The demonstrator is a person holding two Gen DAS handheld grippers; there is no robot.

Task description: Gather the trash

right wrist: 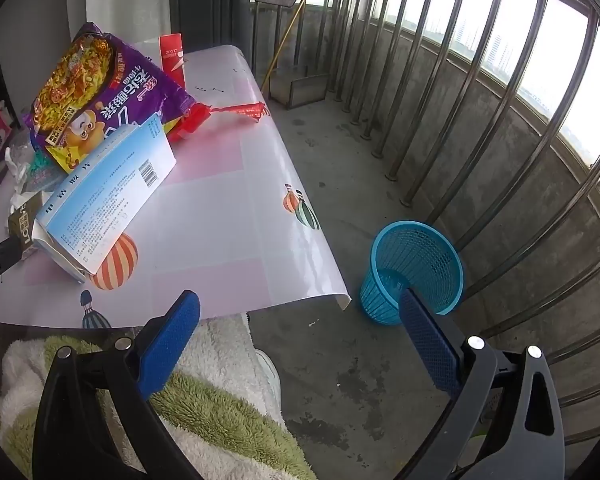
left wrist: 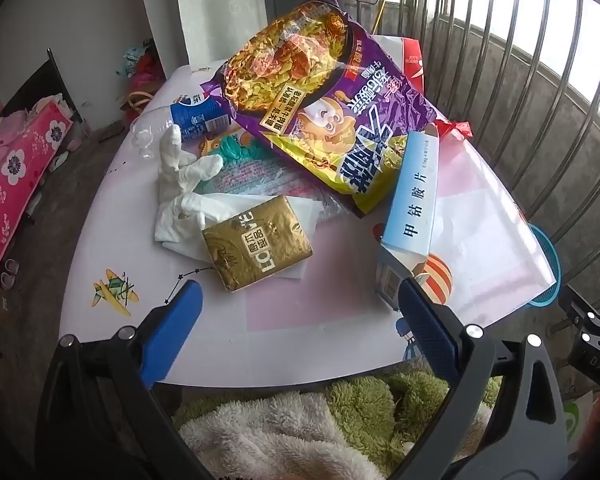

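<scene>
Left gripper [left wrist: 300, 300] and right gripper [right wrist: 300, 312]: fingers spread wide, grasping nothing. On the pink-and-white covered table [left wrist: 284, 320] lie a gold foil packet [left wrist: 257, 242], crumpled white tissue [left wrist: 184, 184], a purple noodle bag [left wrist: 320, 96] and a pale blue cardboard box [left wrist: 414, 196]. A blue mesh plastic bin [right wrist: 414, 268] stands on the floor beside the table.

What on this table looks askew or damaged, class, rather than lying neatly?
The blue medicine box lies tilted, its far end propped on the purple noodle bag, and its near end flaps are torn open. The clear plastic bottle lies on its side. Crumpled white tissue is strewn beside the gold packet.
</scene>
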